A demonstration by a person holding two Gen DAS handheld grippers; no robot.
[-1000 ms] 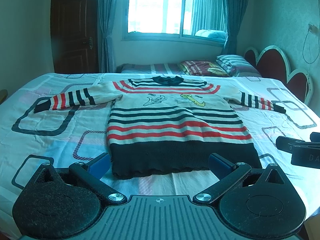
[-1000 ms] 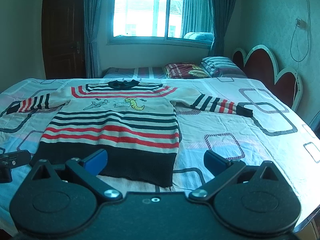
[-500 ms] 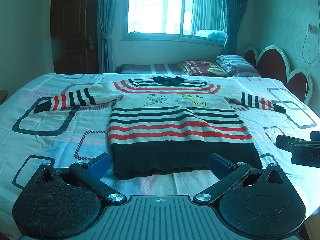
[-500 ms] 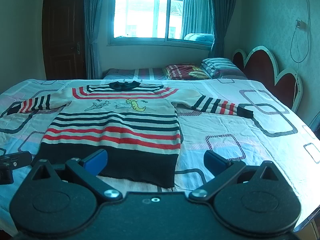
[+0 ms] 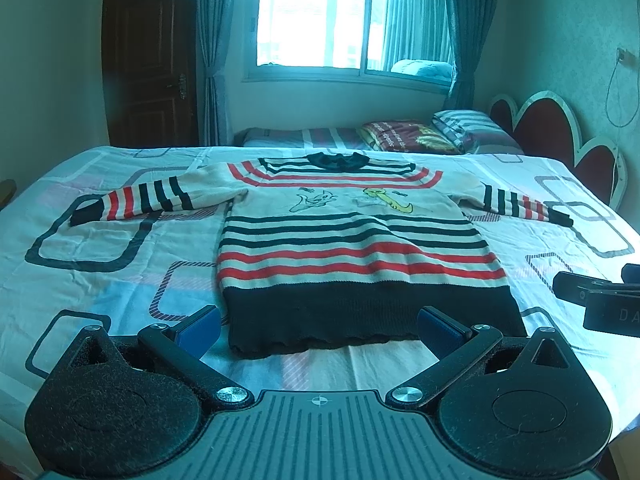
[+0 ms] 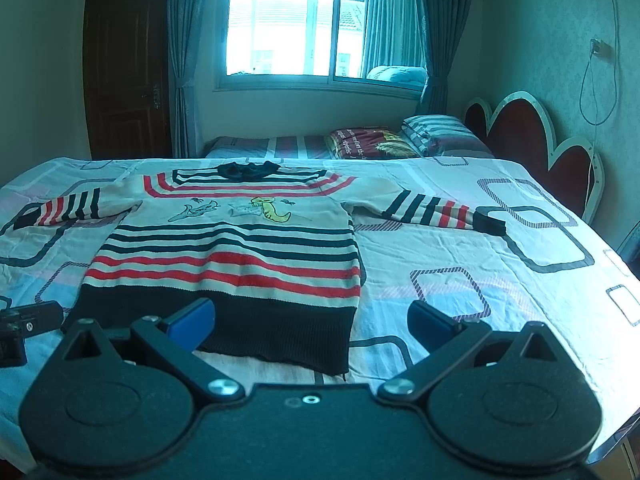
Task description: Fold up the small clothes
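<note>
One sweater (image 5: 352,248) lies ahead of both grippers, spread flat with its two sleeves out to either side. Its chest carries two small pictures, one blue-grey and one yellow. Two grippers are in play: the left gripper (image 5: 318,326) and the right gripper (image 6: 310,322), each with two blue fingertips (image 5: 200,324) held wide apart. One bedsheet (image 5: 120,272) is under it all. Farther ahead, beyond the sweater's collar, sits a pile of three folded blankets or pillows (image 6: 384,142). One window (image 6: 316,24) stands far ahead, flanked by two curtains (image 6: 184,52). One door (image 5: 148,60) is far ahead to the left.
</note>
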